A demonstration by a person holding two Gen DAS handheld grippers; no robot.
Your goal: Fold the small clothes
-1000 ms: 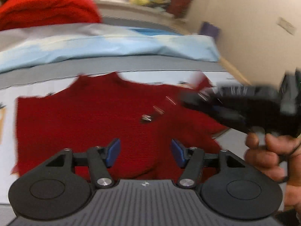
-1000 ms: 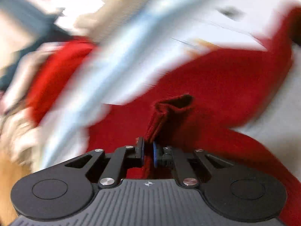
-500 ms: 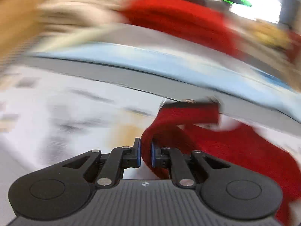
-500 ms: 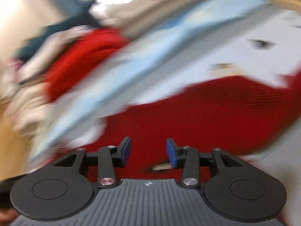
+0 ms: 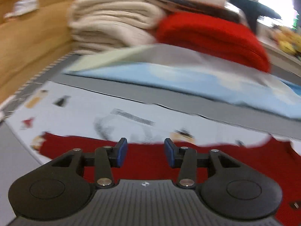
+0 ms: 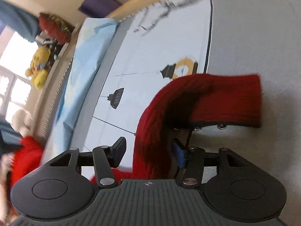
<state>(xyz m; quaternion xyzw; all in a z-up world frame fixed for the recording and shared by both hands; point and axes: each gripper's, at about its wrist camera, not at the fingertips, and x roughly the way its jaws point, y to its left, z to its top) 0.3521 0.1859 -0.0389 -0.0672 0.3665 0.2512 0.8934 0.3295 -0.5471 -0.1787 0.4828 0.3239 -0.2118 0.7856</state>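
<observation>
Two grippers are at work on one dark red knit garment (image 5: 150, 162), which lies flat across the lower part of the left wrist view on a white printed sheet (image 5: 94, 113) over a grey bed surface.

In that view the left gripper (image 5: 144, 152) has its blue pads apart and opening, with nothing pinched between them; the red knit lies below and behind the gap.

In the right wrist view the right gripper (image 6: 148, 152) is also opening. A raised fold of the same garment (image 6: 207, 98), its edge carrying small metal snaps, arches up through the centre and right of the frame and runs down between the pads. It lies close against the right-hand pad, while the left-hand pad stands clear, so the cloth looks released rather than clamped.

Judging the risk: the raised part is standing in a hump, not lying flat. As the gripper pulls away, the knit or a snap could catch on the right-hand pad and drag the fold open again. The stiff knit may also spring back or settle crooked, leaving the edges uneven.

At the upper edge of the left view, a stack of folded cream cloths (image 5: 112, 22) and a bright red one (image 5: 207, 35) sit well apart from the work.
</observation>
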